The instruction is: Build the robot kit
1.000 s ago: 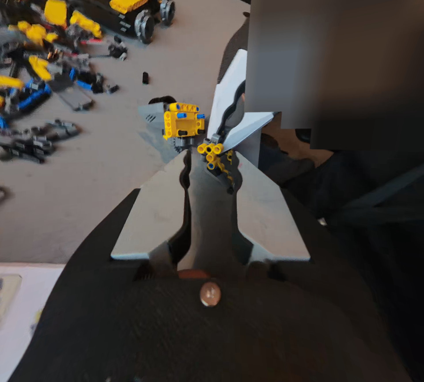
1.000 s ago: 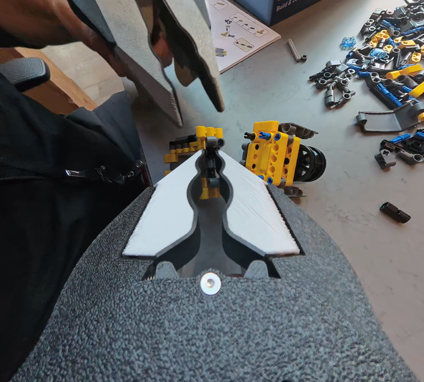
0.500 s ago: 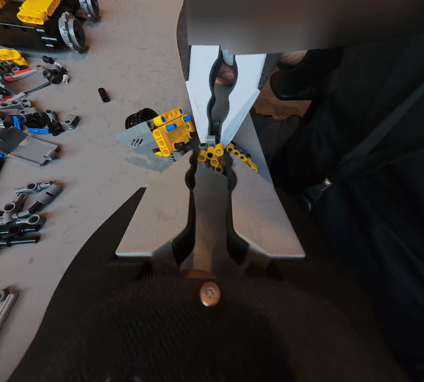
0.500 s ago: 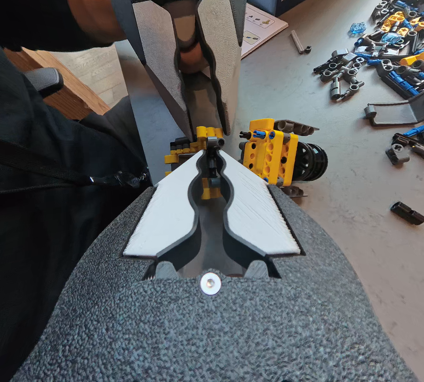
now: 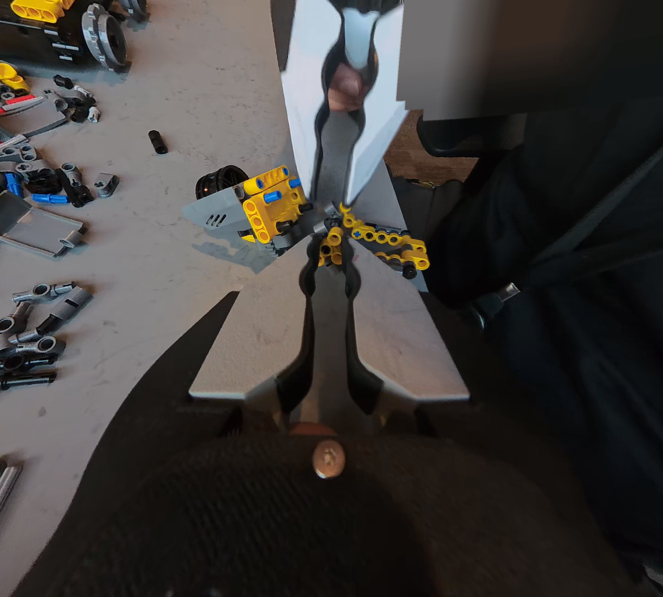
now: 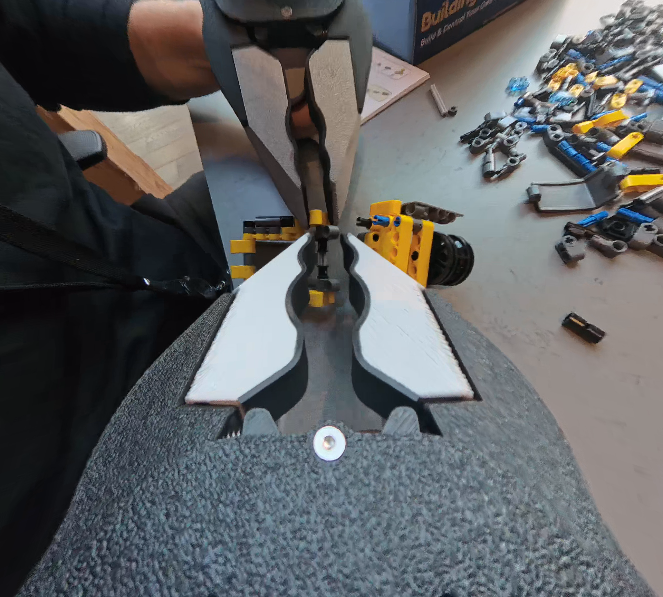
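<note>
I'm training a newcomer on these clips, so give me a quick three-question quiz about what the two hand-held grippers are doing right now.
1. True or false: the left hand-held gripper hangs wide open over a bare part of the table.
2. What does the right hand-held gripper pinch? A: the small yellow and black assembly at the table's edge. B: a loose black pin. C: a grey panel.
3. Fill in: the cardboard box behind the booklet is ___ in colour.

Key: 1 false, it is closed on the same assembly. 2 A. 3 blue.
</note>
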